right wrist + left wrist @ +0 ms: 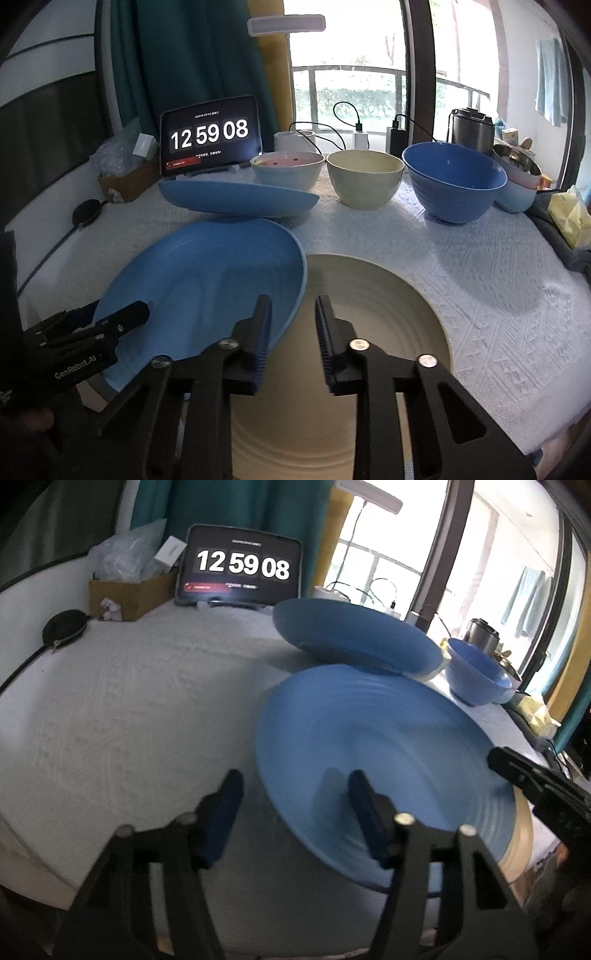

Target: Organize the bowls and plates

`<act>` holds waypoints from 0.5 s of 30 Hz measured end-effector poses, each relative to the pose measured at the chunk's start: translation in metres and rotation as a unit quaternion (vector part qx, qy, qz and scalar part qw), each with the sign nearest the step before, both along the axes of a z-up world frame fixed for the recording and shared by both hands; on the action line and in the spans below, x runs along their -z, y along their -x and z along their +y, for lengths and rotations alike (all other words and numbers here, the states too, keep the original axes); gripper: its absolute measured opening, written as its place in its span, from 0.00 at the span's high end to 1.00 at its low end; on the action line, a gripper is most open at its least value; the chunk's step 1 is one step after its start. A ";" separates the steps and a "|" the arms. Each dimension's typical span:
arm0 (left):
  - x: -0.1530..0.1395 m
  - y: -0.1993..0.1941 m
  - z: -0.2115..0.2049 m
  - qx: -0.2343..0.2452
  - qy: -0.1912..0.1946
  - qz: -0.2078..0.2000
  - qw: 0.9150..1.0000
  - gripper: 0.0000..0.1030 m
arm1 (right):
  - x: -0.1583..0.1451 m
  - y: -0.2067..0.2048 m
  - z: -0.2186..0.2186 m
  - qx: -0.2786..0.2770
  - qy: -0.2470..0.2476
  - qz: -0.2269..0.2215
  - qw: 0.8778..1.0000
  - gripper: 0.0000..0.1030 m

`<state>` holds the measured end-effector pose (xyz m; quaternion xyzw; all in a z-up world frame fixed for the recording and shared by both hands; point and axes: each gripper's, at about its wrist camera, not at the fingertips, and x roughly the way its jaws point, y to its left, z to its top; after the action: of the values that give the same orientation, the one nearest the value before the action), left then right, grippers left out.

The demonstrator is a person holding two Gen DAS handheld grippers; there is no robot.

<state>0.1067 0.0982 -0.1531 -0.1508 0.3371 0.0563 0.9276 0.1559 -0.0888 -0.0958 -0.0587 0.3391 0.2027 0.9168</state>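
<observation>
Right gripper (291,328) spread, straddling the rim of the blue plate (207,280), which leans tilted on the cream plate (388,314). Left gripper (295,805) also spread at the opposite rim. We judge: pinch the rim squarely, lift level, settle it flat.

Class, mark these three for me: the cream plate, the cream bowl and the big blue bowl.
cream plate (373,295): right wrist view, on its ridged inner surface.
cream bowl (364,184): right wrist view, on its outer wall.
blue bowl (452,199): right wrist view, on its outer wall.

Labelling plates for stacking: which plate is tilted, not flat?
The near blue ribbed plate, propped on the cream ribbed plate's rim. The far blue plate lies on the cloth.
</observation>
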 end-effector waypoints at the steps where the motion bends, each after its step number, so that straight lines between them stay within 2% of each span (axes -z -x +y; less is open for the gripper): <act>1: 0.000 0.000 -0.001 0.002 0.000 0.000 1.000 0.53 | 0.000 0.000 0.000 -0.002 -0.001 0.000 1.000 0.78; 7: -0.002 0.000 -0.001 0.005 0.006 0.002 1.000 0.61 | -0.002 0.004 -0.001 -0.008 -0.005 -0.005 1.000 0.82; 15: -0.009 0.005 -0.007 0.018 0.008 -0.003 1.000 0.62 | -0.005 0.007 -0.007 -0.002 -0.009 -0.001 1.000 0.82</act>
<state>0.1014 0.0916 -0.1440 -0.1519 0.3373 0.0367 0.9283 0.1493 -0.0961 -0.0906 -0.0518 0.3360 0.2078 0.9172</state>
